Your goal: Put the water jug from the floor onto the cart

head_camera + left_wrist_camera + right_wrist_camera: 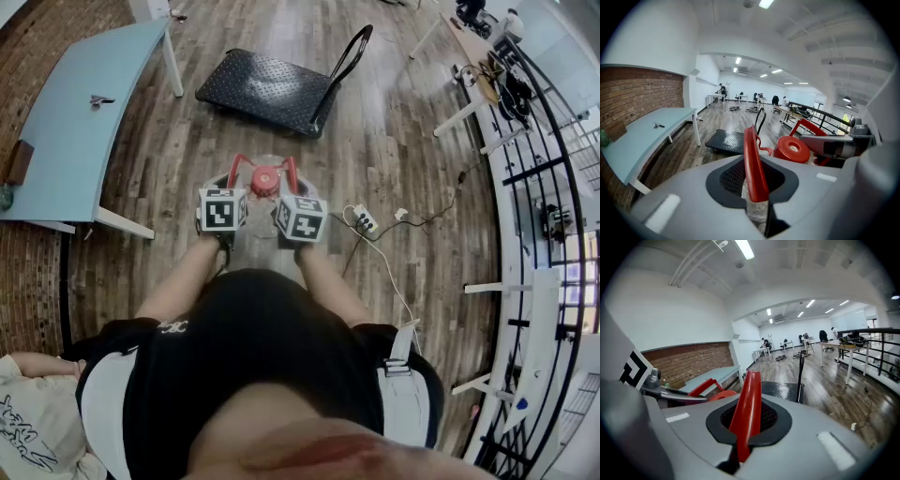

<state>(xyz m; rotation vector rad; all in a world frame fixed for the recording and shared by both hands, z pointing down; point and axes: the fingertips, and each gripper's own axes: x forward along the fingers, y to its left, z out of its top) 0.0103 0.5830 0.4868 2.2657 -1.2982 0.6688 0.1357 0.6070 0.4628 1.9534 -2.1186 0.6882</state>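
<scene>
Now, water jug: clear plastic, round, red screw cap on top; low in front of the person, between the two grippers; not on the cart; cannot tell whether touching the floor.
Left gripper: grey, angled downward; jaws pinched on the left red handle of the jug; scrap of crinkled clear plastic caught just under that handle.
Right gripper: grey, angled downward; jaws pressed together on the right red handle, upright between the pads.
Marker cubes: left cube and right cube side by side, close together, just behind the cap in head view.
Cart: black flat platform trolley, dimpled deck, black loop push-handle at its right end; well ahead of the jug.
Table: pale blue top, white legs, beside the brick wall at left; small dark object on it.
Floor: dark wood planks; white power strip with cable just right of the grippers.
Railing: black metal, far right.
</scene>
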